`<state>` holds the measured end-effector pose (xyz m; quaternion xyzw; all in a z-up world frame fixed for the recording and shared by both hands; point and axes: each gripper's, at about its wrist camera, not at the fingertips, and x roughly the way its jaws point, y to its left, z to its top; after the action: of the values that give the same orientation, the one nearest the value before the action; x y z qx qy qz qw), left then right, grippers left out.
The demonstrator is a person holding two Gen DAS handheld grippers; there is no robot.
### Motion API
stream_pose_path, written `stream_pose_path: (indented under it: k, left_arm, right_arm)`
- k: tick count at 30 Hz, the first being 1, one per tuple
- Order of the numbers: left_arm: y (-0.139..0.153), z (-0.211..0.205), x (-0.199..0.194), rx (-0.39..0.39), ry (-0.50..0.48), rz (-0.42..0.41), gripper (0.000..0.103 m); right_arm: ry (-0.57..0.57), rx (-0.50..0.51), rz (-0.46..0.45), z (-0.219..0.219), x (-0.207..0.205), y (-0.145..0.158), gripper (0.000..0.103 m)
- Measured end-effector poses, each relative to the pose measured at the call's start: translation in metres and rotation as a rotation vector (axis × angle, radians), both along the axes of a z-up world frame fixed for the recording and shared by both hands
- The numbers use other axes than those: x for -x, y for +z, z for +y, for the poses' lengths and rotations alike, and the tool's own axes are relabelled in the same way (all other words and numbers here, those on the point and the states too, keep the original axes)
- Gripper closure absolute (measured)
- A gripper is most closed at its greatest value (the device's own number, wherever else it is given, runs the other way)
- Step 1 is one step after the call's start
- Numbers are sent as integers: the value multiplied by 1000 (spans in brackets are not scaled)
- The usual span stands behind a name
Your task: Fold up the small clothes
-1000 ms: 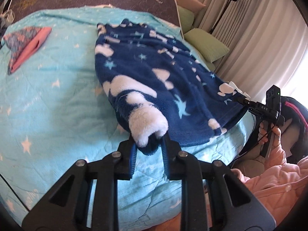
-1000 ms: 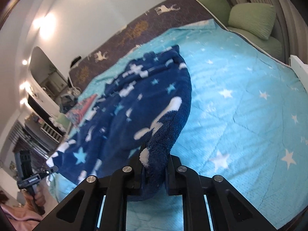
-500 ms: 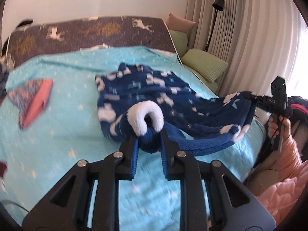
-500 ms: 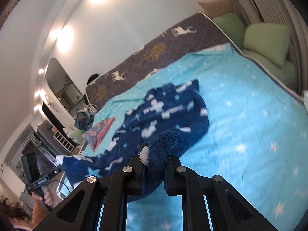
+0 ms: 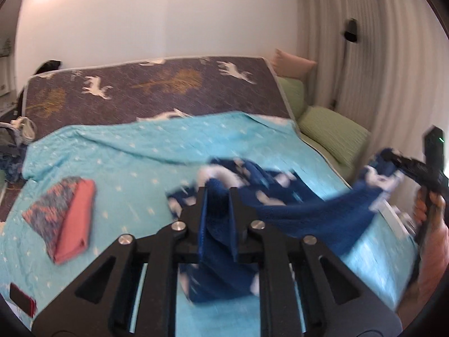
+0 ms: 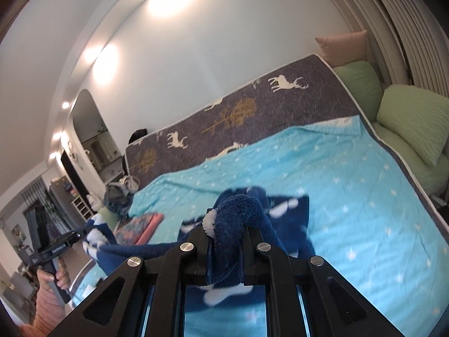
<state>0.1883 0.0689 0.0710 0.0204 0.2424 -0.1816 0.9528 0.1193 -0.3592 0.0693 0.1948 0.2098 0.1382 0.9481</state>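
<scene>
Nearest in the left wrist view, the left claw is clamped on a corner of the blue garment; the cloth fills the gap between its fingers and hangs below them. In the right wrist view the right claw is likewise clamped on another corner, a fleecy roll with a white tuft bulging over its jaws. Each tool shows in the other's camera, held in a hand at the frame edge.

Between the two claws the garment sags as a slack band above the bed; its far part looks to trail toward the quilt, though blur hides whether it touches.

Step in hand, by judgement: lifting the near edge so it can be carried over the rest for a fold. To do it well:
- keep both grips firm, since thick fleece can slide out;
- hold the two claws level and draw them slightly apart, so the edge is straight, not sagging;
- carry the edge away from the person, then lower it so corners meet corners;
- release only once the cloth lies flat.

Farther off, a folded pink cloth lies on the quilt to the left, well apart from the garment. Beyond stand a deer-print mattress, green pillows and a curtain.
</scene>
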Motion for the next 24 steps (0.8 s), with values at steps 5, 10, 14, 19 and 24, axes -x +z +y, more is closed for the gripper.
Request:
stream_pose_path:
  k: [5, 10, 14, 19, 24]
  left_arm:
    - [-1, -1, -93, 76, 127, 31, 97]
    - [-46, -9, -167, 90, 184, 175, 96]
    - [-103, -8, -180, 56, 198, 300, 82]
    - [-147, 2, -180, 57, 156, 419, 51]
    - [-178, -6, -187, 62, 123, 541, 32]
  right_arm:
    - [-41, -27, 26, -8, -86, 1, 91]
    - [-78, 17, 123, -5, -179, -29, 91]
    - [-92, 19, 418, -10, -251, -106, 82]
    - [-98, -90, 482, -37, -240, -167, 78]
    - [-133, -88, 433, -65, -210, -157, 51]
